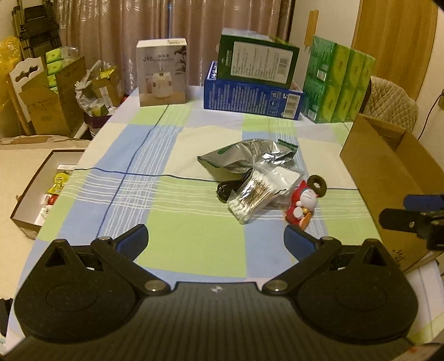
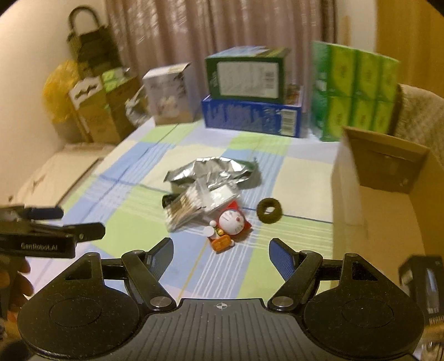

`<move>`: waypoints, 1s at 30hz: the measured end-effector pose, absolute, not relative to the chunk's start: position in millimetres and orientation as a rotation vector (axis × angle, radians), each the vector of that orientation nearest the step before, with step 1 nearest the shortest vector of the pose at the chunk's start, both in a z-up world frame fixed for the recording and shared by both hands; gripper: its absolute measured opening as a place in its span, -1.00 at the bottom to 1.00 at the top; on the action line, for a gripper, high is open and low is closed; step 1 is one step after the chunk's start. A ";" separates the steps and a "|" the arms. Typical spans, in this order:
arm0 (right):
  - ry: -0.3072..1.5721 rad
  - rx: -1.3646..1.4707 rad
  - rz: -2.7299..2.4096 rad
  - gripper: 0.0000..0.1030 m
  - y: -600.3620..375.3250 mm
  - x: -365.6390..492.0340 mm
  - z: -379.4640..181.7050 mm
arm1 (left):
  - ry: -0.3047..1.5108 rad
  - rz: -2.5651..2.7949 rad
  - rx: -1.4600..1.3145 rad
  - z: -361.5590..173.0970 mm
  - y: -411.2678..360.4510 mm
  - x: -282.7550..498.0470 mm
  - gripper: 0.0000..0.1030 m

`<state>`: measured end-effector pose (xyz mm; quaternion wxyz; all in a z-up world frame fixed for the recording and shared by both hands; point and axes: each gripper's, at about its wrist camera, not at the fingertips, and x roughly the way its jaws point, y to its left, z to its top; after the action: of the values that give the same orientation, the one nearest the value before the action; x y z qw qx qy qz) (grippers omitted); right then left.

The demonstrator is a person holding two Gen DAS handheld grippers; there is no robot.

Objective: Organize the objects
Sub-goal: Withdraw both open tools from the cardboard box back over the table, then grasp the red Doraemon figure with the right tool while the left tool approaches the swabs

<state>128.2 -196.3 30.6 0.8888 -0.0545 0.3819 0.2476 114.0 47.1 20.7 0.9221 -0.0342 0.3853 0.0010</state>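
checked tablecloth [image 1: 194,244] in pale green, blue and cream covers the work surface; brown curtain [image 1: 138,22] behind it.

left to right, left wrist view: open shoebox [image 1: 30,194] on the floor off the table's left edge, small items inside. white product box [image 1: 162,72] upright at the far edge. beside it a blue carton [image 1: 249,98] with a dark green carton [image 1: 256,57] stacked on top. green tissue packs [image 1: 337,83] to the right of those.

mid-table cluster: crumpled silver foil pouch [image 1: 247,155] furthest back; black cable [image 1: 226,190] partly under a clear bag of cotton swabs [image 1: 251,198], which leans on the pouch's near edge. doraemon figurine [image 1: 302,204] just right of the swab bag, touching or nearly so. dark fuzzy ring [image 1: 317,184] just behind the figurine in this view; in the right wrist view it lies apart from it, to its right.

brown cardboard box [image 1: 388,177] open at the table's right edge.

left gripper [image 1: 216,240]: fingers spread wide, holding nothing, low over the near cloth, short of the cluster.

right gripper [image 2: 221,251]: fingers likewise wide apart and bare, figurine [image 2: 229,226] just beyond the gap between its tips. right wrist frame is blurred.
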 end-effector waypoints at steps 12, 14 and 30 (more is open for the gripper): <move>0.772 -0.379 0.607 0.42 -162.1 178.2 -45.7 | 0.913 -0.064 -0.066 -38.4 59.9 171.8 0.98; 0.761 -0.433 0.615 0.42 -156.1 183.3 -57.0 | 0.924 -0.090 -0.064 -48.0 58.2 179.0 0.98; 0.687 -0.671 0.640 0.45 -124.8 213.7 -96.8 | 0.919 -0.091 -0.040 -76.4 57.2 198.1 0.98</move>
<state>213.7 -124.8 -96.8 0.8380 -0.3173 0.3247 0.3026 198.1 57.2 -76.4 0.8951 -0.0193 0.4434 -0.0439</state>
